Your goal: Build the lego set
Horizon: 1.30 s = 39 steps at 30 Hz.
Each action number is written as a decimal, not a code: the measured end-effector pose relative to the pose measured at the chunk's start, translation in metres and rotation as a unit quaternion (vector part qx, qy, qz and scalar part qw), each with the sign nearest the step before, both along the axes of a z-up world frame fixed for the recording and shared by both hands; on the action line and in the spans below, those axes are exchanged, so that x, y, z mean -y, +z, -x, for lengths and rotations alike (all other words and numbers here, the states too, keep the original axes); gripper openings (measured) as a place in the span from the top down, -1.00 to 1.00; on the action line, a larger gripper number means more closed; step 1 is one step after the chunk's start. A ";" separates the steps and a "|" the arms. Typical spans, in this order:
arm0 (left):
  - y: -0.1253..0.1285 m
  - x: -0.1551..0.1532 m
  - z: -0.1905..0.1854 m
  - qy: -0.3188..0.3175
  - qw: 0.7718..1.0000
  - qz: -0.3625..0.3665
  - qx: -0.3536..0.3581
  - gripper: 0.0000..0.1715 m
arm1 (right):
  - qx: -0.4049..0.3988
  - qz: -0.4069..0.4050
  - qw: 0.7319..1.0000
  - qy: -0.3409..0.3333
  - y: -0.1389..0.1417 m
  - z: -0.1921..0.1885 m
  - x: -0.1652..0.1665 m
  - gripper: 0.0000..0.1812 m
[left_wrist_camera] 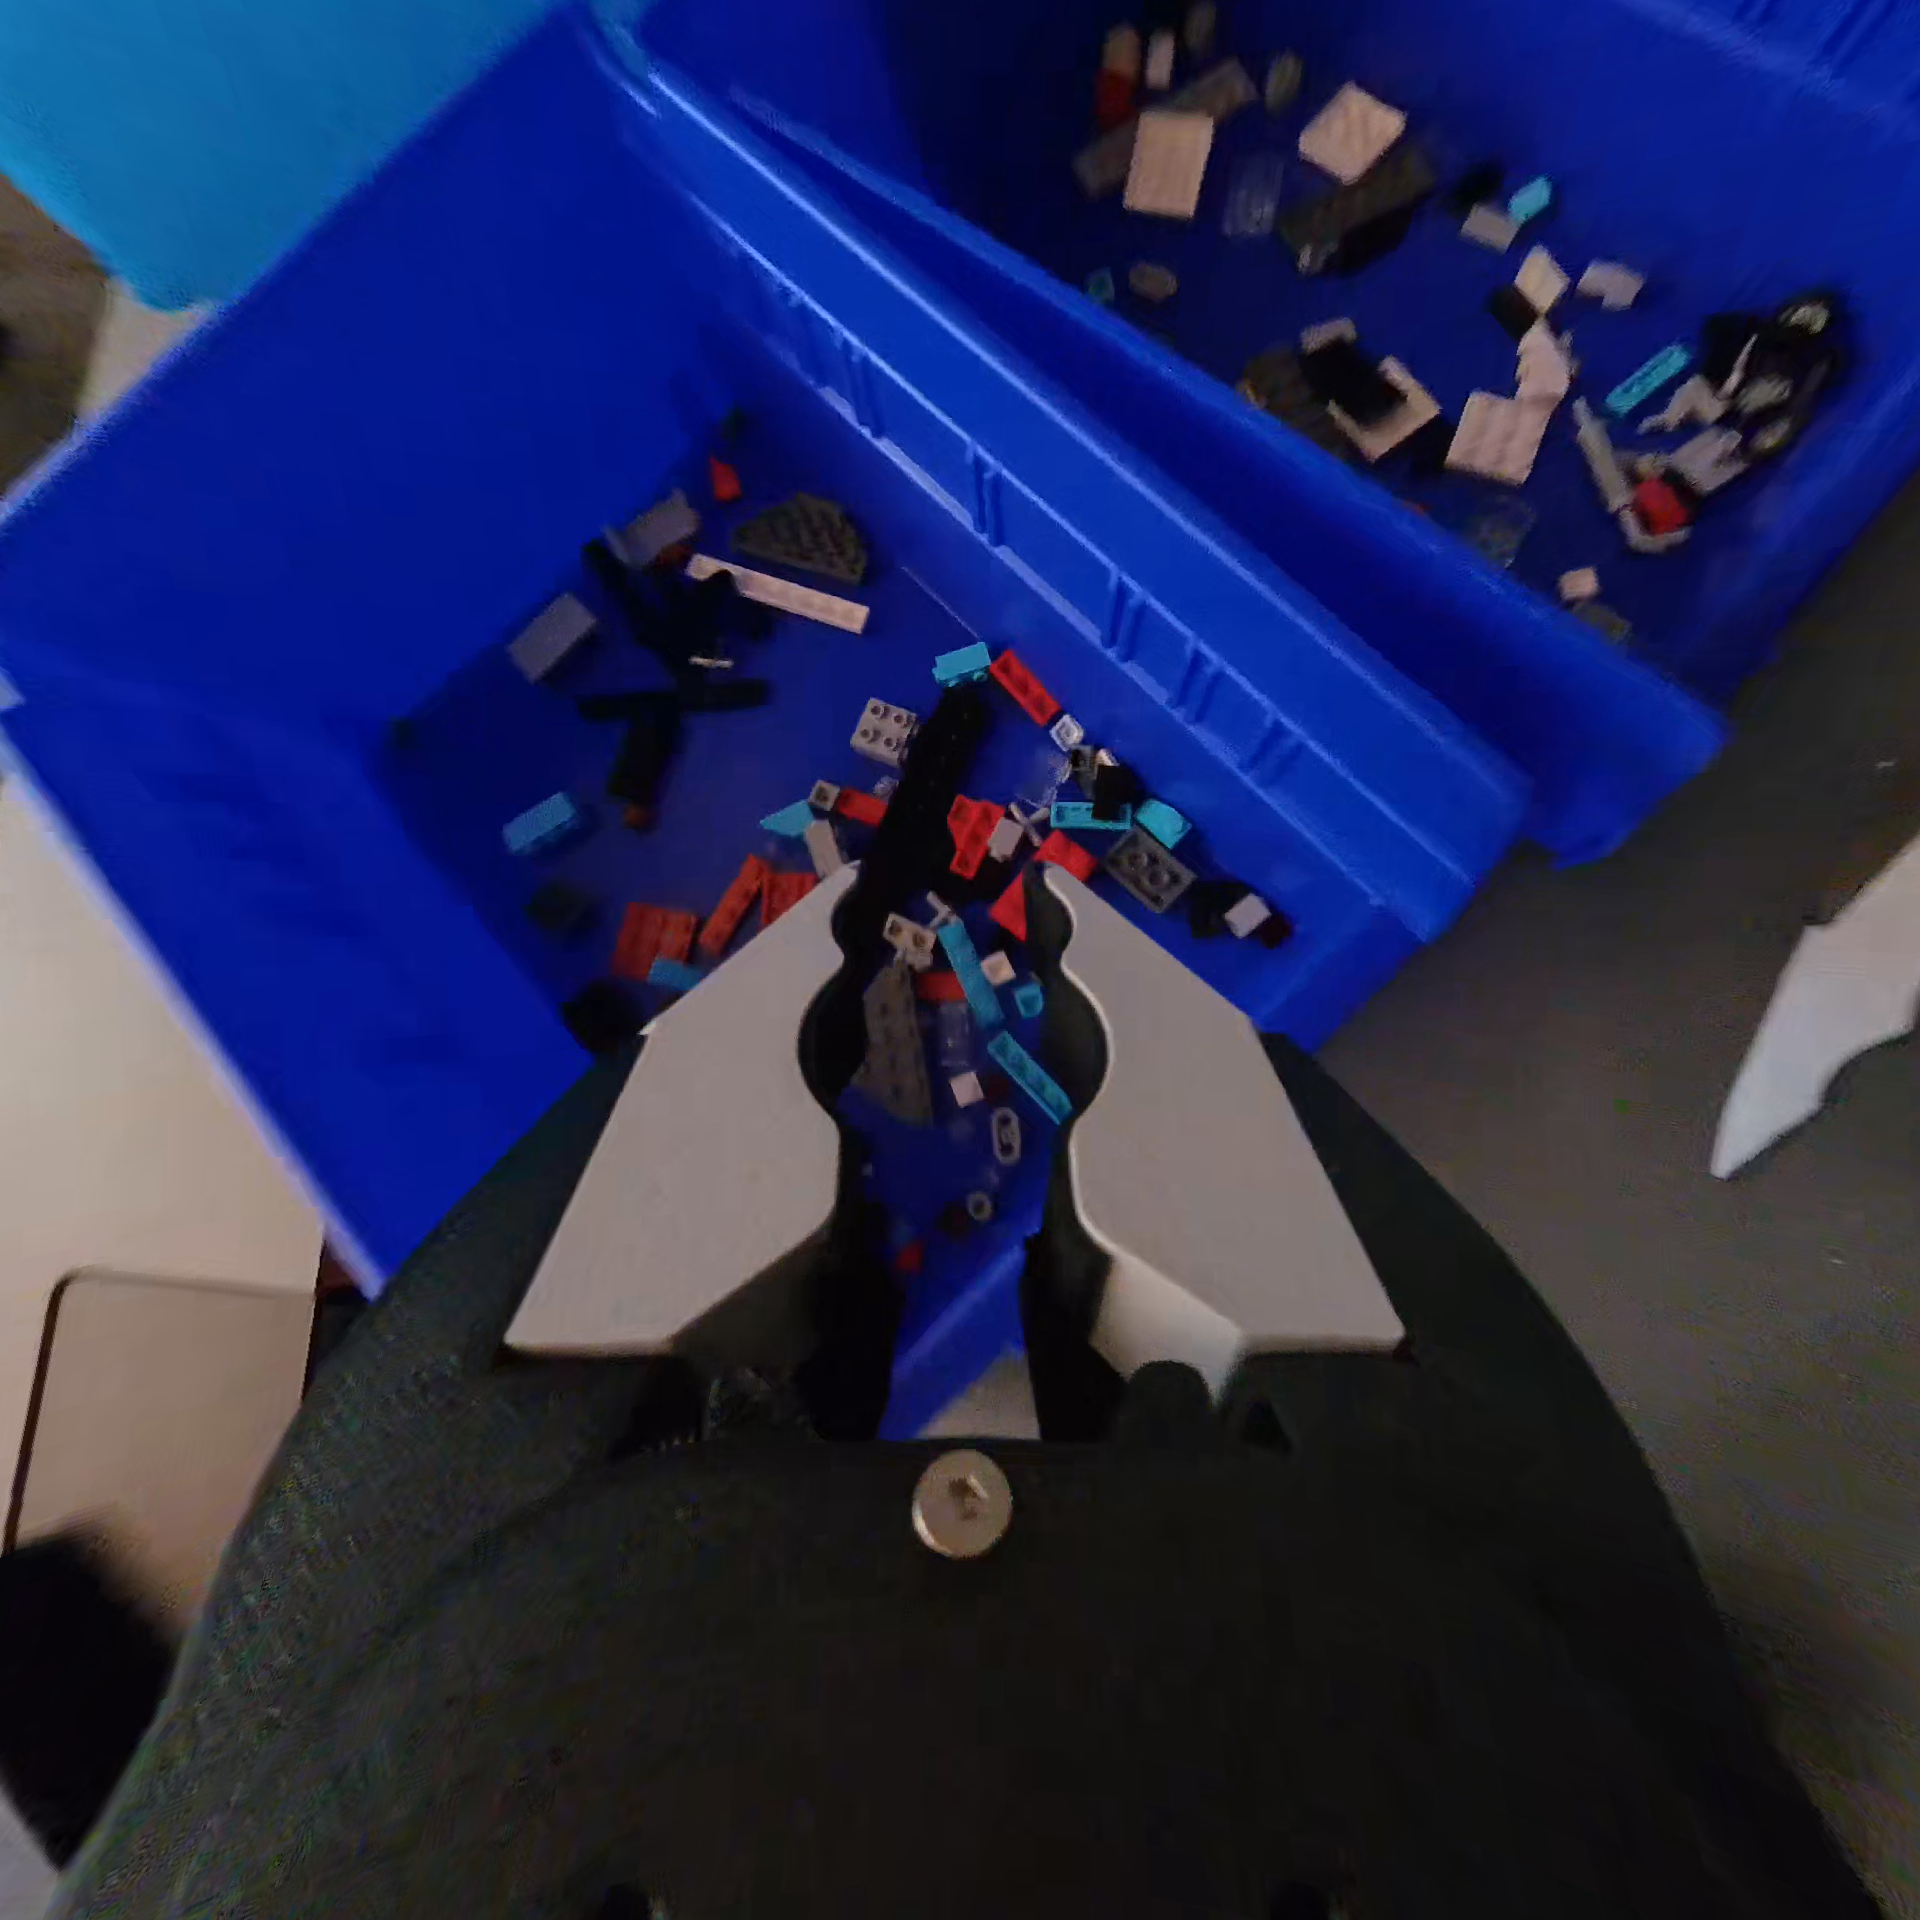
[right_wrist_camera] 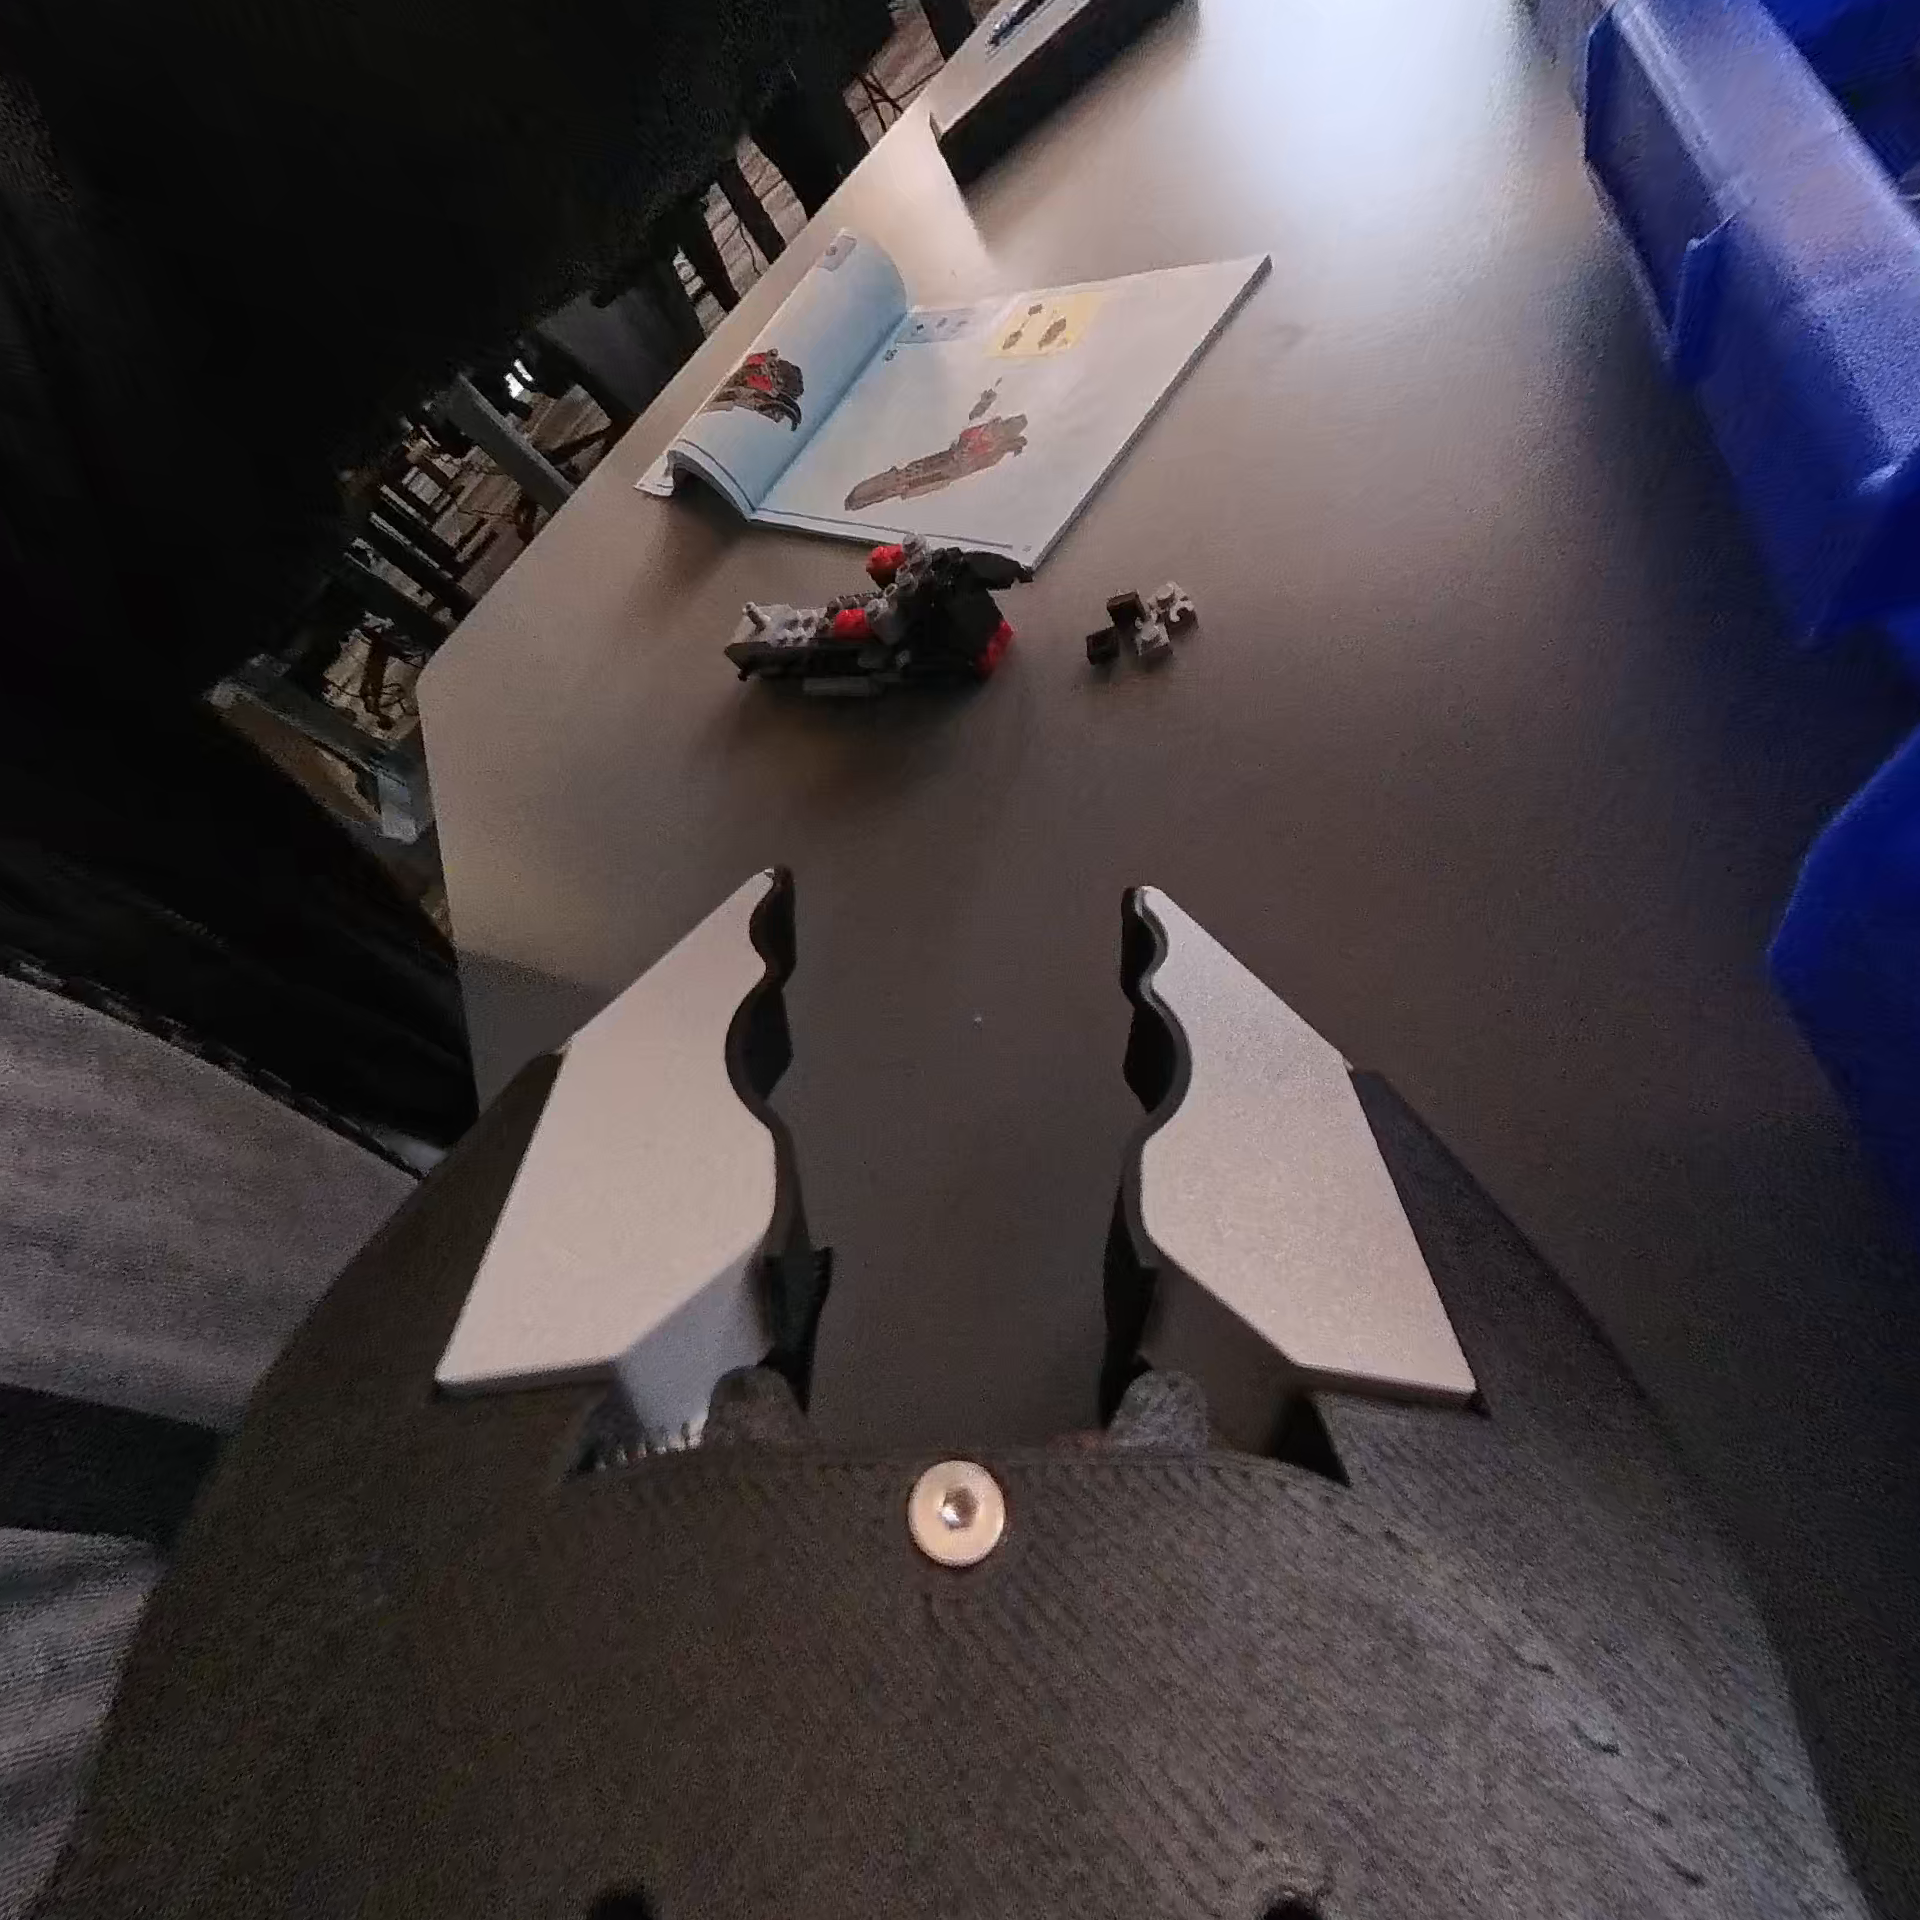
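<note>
My left gripper (left_wrist_camera: 945, 883) hangs over a blue bin (left_wrist_camera: 312, 582) of loose red, black, grey and teal lego pieces. Its jaws are partly closed with a gap between them. A long black plate (left_wrist_camera: 930, 779) runs from the left fingertip out over the pile; I cannot tell whether it is held. My right gripper (right_wrist_camera: 956, 894) is open and empty above the dark table (right_wrist_camera: 1299, 831). Ahead of it stand a partly built black, grey and red model (right_wrist_camera: 873, 623) and a small grey-and-black sub-assembly (right_wrist_camera: 1143, 623).
A second blue bin (left_wrist_camera: 1195, 343) with white, black and grey pieces stands behind the first. An open instruction booklet (right_wrist_camera: 935, 405) lies beyond the model. Blue bins (right_wrist_camera: 1766, 312) line the right side. The table edge (right_wrist_camera: 436, 748) drops off on the left. One finger of the right gripper (left_wrist_camera: 1818, 1039) shows beside the bins. The long black plate (left_wrist_camera: 930, 779) is about 10 cm from my left fingertips and 25 cm from my right.
</note>
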<state>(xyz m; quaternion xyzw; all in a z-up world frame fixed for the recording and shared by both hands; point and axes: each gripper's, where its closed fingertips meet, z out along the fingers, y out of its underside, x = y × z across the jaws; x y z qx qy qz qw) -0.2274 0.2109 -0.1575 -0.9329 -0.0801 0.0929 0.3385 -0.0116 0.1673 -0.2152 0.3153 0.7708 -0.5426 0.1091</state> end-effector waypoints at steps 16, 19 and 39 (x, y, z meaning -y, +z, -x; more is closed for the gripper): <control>-0.078 -0.030 0.004 -0.110 0.980 0.162 0.041 0.84 | 0.003 0.021 1.000 -0.005 0.005 0.000 -0.004 0.29; -0.083 -0.031 0.002 -0.118 0.977 0.174 0.045 0.84 | 0.003 0.022 1.000 -0.005 0.005 0.000 -0.004 0.29; 0.017 0.022 -0.011 -0.021 0.995 0.049 0.079 0.90 | 0.005 0.025 1.000 -0.005 0.006 0.001 -0.004 0.29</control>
